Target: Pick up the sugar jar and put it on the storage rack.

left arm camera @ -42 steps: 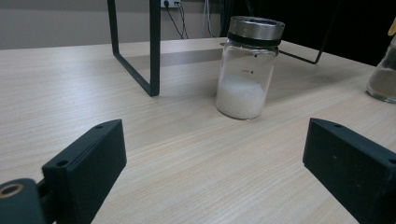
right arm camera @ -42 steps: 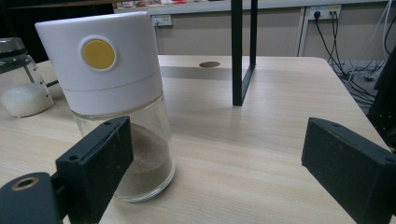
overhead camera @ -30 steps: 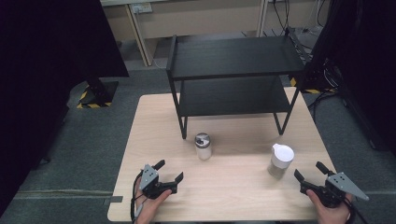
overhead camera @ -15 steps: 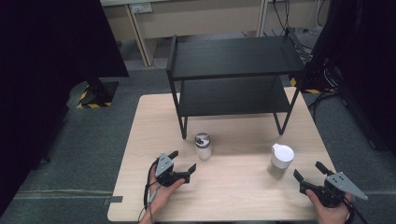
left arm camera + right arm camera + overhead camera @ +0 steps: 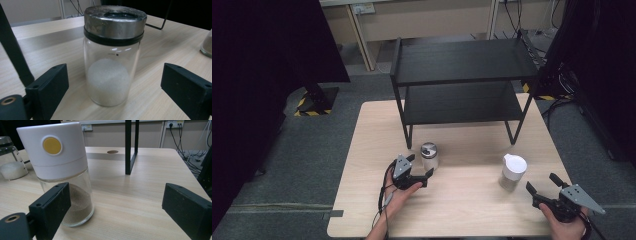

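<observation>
A glass jar (image 5: 429,156) with a metal lid, part full of white grains, stands on the table just in front of the rack's left leg. My left gripper (image 5: 421,166) is right up against its near side. In the left gripper view the jar (image 5: 112,62) stands between the two jaws with a gap on each side; the jaws have just been closing a little. A white-capped jar (image 5: 513,171) of brown powder stands to the right. My right gripper (image 5: 541,182) rests open just short of it, and that jar (image 5: 63,170) sits by the left jaw, untouched.
A black two-tier rack (image 5: 462,65) stands on the far half of the wooden table (image 5: 472,210), its legs just behind both jars. Floor, cables and dark curtains surround the table. The front middle of the tabletop is bare wood.
My left gripper has slid right and forward across the table up to the metal-lidded jar. The right gripper and both jars have stayed where they were.
</observation>
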`<state>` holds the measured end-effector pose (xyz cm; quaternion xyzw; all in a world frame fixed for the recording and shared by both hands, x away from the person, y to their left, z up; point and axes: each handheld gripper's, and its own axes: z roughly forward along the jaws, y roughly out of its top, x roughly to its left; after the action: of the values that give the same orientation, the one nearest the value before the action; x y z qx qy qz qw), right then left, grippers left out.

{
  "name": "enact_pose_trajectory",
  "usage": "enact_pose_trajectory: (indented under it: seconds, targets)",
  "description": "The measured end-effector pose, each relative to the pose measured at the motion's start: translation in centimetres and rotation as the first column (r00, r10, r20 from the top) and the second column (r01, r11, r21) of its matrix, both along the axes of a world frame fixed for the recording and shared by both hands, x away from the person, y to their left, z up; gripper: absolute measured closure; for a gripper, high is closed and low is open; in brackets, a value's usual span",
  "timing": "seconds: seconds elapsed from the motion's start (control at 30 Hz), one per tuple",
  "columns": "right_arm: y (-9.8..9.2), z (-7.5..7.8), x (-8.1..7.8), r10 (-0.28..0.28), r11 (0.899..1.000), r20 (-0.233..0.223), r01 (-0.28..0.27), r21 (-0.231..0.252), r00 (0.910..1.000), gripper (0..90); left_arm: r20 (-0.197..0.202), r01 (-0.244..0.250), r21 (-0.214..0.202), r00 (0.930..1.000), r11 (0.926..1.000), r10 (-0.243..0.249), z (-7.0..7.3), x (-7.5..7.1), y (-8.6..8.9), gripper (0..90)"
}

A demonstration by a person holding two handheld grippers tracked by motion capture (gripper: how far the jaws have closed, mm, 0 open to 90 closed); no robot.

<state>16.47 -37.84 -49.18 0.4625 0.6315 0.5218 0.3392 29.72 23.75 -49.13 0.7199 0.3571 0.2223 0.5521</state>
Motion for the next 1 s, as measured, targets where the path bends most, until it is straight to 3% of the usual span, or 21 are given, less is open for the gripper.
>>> enact_pose_trajectory:
  seconds: [0.5, 0.87, 1.0]
  targets:
    - [0.1, 0.1, 0.1, 0.005, 1.000, -0.008, -0.005, -0.004, 1.0000, 8.7, -0.011, -0.009, 0.020, 0.9999, 0.9998, 0.009, 0.4, 1.7, -1.9, 15.1]
    - [0.1, 0.2, 0.1, 0.006, 1.000, -0.008, -0.006, -0.007, 0.9999, 8.7, -0.021, -0.043, 0.031, 0.9988, 0.9986, 0.044, 0.6, 2.0, -2.9, 28.6]
    - [0.1, 0.2, 0.2, 0.008, 1.000, -0.009, -0.008, -0.006, 0.9999, 8.7, -0.018, -0.036, 0.042, 0.9991, 0.9984, 0.037, 0.6, 2.1, -2.9, 29.2]
